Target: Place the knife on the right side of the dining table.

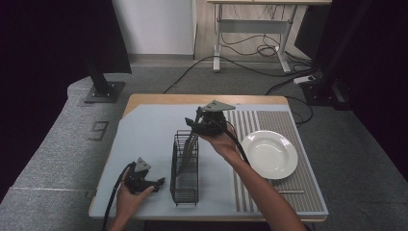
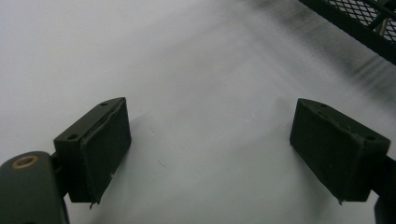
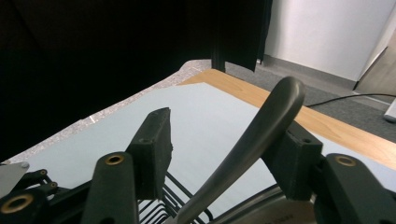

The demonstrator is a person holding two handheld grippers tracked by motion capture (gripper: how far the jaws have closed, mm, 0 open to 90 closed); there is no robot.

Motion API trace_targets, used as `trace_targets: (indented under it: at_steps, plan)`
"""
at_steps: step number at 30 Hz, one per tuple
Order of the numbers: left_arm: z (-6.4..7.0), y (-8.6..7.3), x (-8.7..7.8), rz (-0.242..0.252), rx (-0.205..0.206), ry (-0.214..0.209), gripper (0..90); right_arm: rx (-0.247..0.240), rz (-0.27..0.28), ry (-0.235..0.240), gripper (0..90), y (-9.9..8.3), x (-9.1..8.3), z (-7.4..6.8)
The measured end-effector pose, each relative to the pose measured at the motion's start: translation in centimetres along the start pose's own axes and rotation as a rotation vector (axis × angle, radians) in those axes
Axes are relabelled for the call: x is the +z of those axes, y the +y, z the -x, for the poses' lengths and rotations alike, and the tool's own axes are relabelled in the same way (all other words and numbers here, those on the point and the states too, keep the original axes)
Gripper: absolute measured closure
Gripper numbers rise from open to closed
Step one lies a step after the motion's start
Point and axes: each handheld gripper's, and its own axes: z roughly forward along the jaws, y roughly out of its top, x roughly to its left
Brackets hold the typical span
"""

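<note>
Right gripper view looks along the right gripper (image 3: pixel 219 154), whose jaws stand apart with a grey metal utensil handle (image 3: pixel 252 140) slanting up between them; the handle lies against the right-hand jaw and clear of the left-hand one, so whether it is pinched cannot be told. Below the jaws sit the black wires of a rack (image 3: pixel 163 205), and beyond them a pale blue mat (image 3: pixel 140 116) over a wooden surface (image 3: pixel 299 114). From the high view, the right gripper (image 1: pixel 196 126) is held above the far end of the rack (image 1: pixel 185 168), and the utensil (image 1: pixel 188 147) runs steeply from it down into the rack. The rack is a narrow black wire basket standing near the middle of the mat (image 1: pixel 144 139), its long side running away from the person. Left gripper view has its jaws wide apart and empty over the bare mat (image 2: pixel 196 84), with a corner of the rack (image 2: pixel 359 23) at the upper right. From above, the left gripper (image 1: pixel 153 185) rests low at the near left of the mat, held in the left hand (image 1: pixel 129 197), just beside the rack's near end and apart from it. Right of the rack lies a striped mat (image 1: pixel 250 192) carrying a white plate (image 1: pixel 270 154), well apart from both grippers.
</note>
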Motion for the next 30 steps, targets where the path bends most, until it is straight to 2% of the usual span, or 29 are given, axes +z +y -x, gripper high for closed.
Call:
trace_targets:
  at_steps: [2,6,7,15,22,24,28,29,30]
  plan:
    - [0.0,0.0,0.0,0.000,0.000,0.000,11.9,0.009,-0.001,0.009,47.8,-0.1,0.1,0.0]
    - [0.0,0.0,0.0,0.000,0.000,0.000,11.9,-0.009,-0.021,0.013,52.6,-0.3,0.5,-0.4]
    - [0.0,0.0,0.0,0.000,0.000,0.000,11.9,-0.012,-0.041,0.021,54.4,-0.5,0.8,-0.6]
    - [0.0,0.0,0.0,0.002,0.001,0.001,11.9,-0.022,-0.086,0.025,61.2,-1.3,2.0,-1.2]
    - [0.0,0.0,0.0,0.001,0.001,0.001,11.9,-0.027,-0.105,0.031,67.5,-2.1,2.1,-1.3]
    - [0.0,0.0,0.0,0.002,0.000,0.001,11.9,-0.003,-0.089,0.051,74.1,-2.3,2.0,-1.0]
    - [0.0,0.0,0.0,0.002,0.000,0.001,11.9,0.024,-0.091,0.074,75.4,-2.3,1.8,-0.6]
    - [0.0,0.0,0.0,0.002,0.000,0.001,11.9,0.044,-0.084,0.102,76.7,-2.4,1.7,-0.3]
    - [0.0,0.0,0.0,0.002,0.000,0.001,11.9,0.044,-0.084,0.102,76.7,-2.4,1.7,-0.3]
